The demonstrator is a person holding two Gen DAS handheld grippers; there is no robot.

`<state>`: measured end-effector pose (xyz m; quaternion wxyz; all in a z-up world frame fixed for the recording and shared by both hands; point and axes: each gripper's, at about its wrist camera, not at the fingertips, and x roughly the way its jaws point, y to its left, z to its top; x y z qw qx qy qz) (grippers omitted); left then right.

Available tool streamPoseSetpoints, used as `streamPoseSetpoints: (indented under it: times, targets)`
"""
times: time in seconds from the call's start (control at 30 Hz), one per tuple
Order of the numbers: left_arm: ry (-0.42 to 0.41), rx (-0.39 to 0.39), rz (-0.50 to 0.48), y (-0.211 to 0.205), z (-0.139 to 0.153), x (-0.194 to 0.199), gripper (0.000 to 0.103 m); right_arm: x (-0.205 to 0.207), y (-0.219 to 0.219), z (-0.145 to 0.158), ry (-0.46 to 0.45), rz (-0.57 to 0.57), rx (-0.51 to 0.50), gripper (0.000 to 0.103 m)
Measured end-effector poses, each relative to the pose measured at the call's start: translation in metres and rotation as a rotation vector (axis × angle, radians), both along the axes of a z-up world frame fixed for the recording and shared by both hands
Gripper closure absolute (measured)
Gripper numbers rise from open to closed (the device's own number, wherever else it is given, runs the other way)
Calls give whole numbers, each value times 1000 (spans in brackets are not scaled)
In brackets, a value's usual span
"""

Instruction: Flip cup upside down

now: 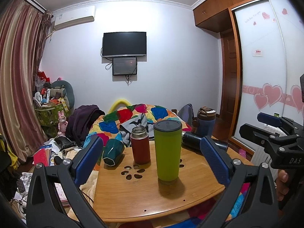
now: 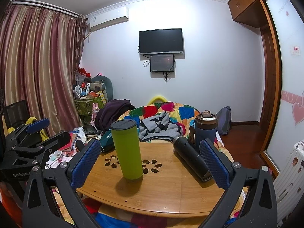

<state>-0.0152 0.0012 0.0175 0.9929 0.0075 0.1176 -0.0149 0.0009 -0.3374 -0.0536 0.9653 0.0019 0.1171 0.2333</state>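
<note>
A tall lime-green cup [image 1: 167,152] with a dark lid stands upright in the middle of the round wooden table [image 1: 133,195]; it also shows in the right wrist view [image 2: 128,149]. My left gripper [image 1: 152,159] is open and empty, its blue pads wide apart on either side of the cup, short of it. My right gripper [image 2: 150,163] is open and empty too, held back from the cup. In the left wrist view the right gripper [image 1: 266,127] shows at the right edge. In the right wrist view the left gripper [image 2: 38,131] shows at the left.
A red flask [image 1: 140,145] stands behind the green cup. A dark teal cup [image 1: 113,152] lies on its side at the table's left. A black flask [image 2: 191,158] lies on the right. A blue tumbler [image 2: 206,129] stands behind it. A colourful quilt [image 1: 123,117] lies beyond.
</note>
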Motion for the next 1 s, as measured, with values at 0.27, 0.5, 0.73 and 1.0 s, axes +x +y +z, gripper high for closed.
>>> streamPoseSetpoints:
  times: [0.27,0.5,0.73,1.0]
  targets:
    - [-1,-11,-5,2,1,1,0,0,1,-3,4,-6,3,0]
    - [8,-16,4,2,0,3,0,0,1,-4,6,-7,4,0]
    - [22,-31,11,5,-2,7,0,1,1,-6,14,-7,4,0]
    - [28,-50,16,6,-5,9,0,4,1,-8,28,-5,5,0]
